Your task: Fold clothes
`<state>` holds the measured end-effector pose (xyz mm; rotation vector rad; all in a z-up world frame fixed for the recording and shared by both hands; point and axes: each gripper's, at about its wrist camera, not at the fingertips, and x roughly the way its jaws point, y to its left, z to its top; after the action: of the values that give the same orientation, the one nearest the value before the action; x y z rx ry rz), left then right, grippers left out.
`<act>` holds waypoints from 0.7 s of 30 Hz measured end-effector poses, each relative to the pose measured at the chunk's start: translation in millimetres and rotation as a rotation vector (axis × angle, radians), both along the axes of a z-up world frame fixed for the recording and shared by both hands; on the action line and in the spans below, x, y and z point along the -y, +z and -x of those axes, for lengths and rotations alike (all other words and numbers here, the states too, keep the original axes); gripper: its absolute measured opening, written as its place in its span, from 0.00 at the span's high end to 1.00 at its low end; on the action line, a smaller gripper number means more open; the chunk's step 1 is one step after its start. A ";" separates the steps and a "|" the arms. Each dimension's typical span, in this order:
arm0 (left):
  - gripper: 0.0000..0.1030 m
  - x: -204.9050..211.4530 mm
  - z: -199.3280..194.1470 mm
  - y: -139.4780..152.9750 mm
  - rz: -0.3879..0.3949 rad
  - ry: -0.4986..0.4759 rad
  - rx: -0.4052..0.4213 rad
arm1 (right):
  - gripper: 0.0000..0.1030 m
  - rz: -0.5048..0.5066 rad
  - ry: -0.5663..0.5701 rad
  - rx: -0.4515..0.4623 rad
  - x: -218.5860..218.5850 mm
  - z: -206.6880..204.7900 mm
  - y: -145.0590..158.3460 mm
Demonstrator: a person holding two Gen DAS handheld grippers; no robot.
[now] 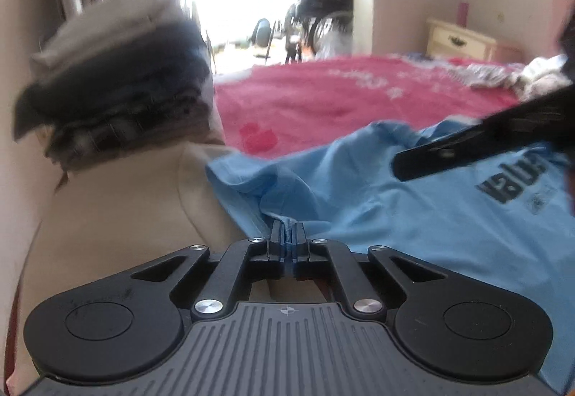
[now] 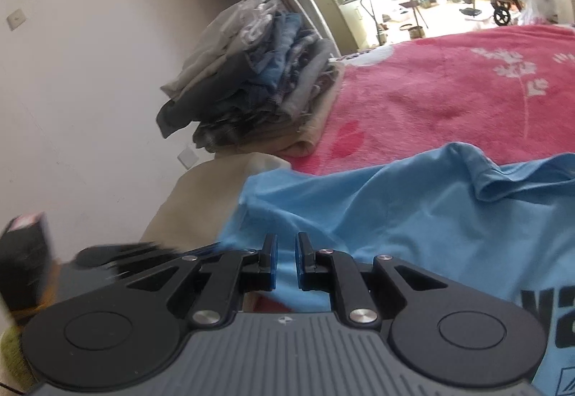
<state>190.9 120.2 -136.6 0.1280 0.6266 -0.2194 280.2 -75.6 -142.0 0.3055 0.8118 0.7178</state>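
Bed with red floral blanket (image 2: pixel 449 97) fills mid-frame. Light blue T-shirt (image 1: pixel 413 216) lies spread over the lower right, partly on the blanket. Stack of folded clothes (image 2: pixel 258 79) sits upper left. Left gripper (image 1: pixel 287 234): pinched onto a T-shirt fold. Right gripper (image 2: pixel 286 250): narrow gap, T-shirt fabric beneath, grip unclear.
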 end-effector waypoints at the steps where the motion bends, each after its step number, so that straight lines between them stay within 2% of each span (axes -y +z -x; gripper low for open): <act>1: 0.99 1.0 8.2 1.0 0.002 -0.006 0.014 | 0.87 -0.001 -0.006 -0.006 -0.8 -2.1 -0.5; 5: 0.99 5.5 25.6 -6.6 -0.001 0.005 0.045 | 0.87 0.015 0.009 -0.020 -18.6 -11.6 1.0; 8: 0.99 -0.5 28.0 -15.8 0.037 0.011 0.036 | 0.87 0.046 0.050 -0.014 -42.7 -19.1 4.7; 13: 0.98 -10.3 28.1 -25.1 0.068 0.013 0.026 | 0.79 0.116 0.116 0.005 -83.5 -35.1 10.6; 16: 0.98 -12.7 26.4 -24.3 0.093 0.012 0.029 | 0.78 0.193 0.179 0.038 -106.8 -40.3 16.3; 17: 0.98 -13.0 26.1 -24.6 0.095 0.008 0.030 | 0.77 0.219 0.205 0.051 -114.5 -40.3 18.1; 19: 0.98 -13.2 26.0 -26.2 0.096 0.007 0.025 | 0.59 0.281 0.248 0.065 -131.8 -40.8 19.6; 21: 0.98 -12.8 27.0 -26.0 0.093 0.004 0.027 | 0.59 0.343 0.255 0.070 -147.2 -42.6 15.7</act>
<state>163.9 132.9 -162.6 0.0397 0.5885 -0.2421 322.9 71.6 -126.2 -0.1338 0.8994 0.8066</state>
